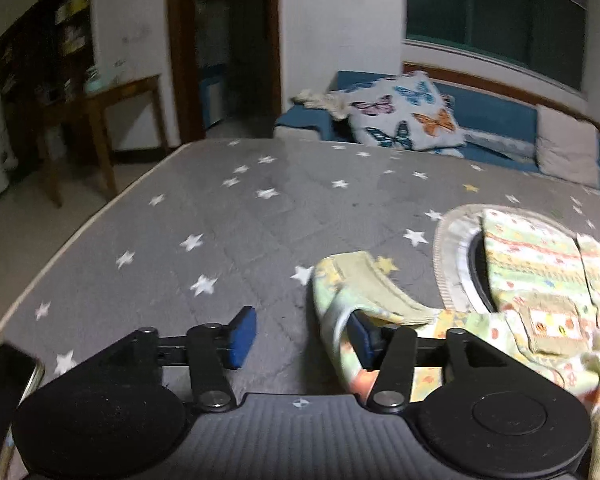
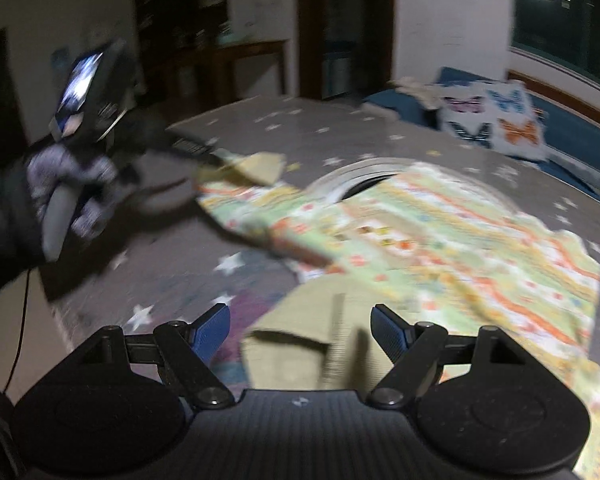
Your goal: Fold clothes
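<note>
A small pastel top [image 1: 536, 264] with green, yellow and orange bands lies on the grey star-print mattress [image 1: 220, 216], its round neck opening facing up. My left gripper [image 1: 300, 338] is open. Its right pad [image 1: 360, 340] sits inside the olive-edged sleeve cuff [image 1: 364, 284], and its left pad is over bare mattress. In the right wrist view a gloved hand [image 2: 68, 196] holds that left gripper [image 2: 204, 170] at the blurred sleeve end [image 2: 260, 168]. My right gripper [image 2: 300, 328] is open just above the top's olive ribbed hem [image 2: 296, 352], gripping nothing.
A phone [image 1: 8, 380] lies at the mattress's near left edge. Beyond the far edge is a blue sofa [image 1: 496, 116] with a butterfly cushion [image 1: 404, 112]. A wooden table [image 1: 100, 100] and a dark doorway are at the back left. A thin cable [image 2: 20, 328] hangs at the left.
</note>
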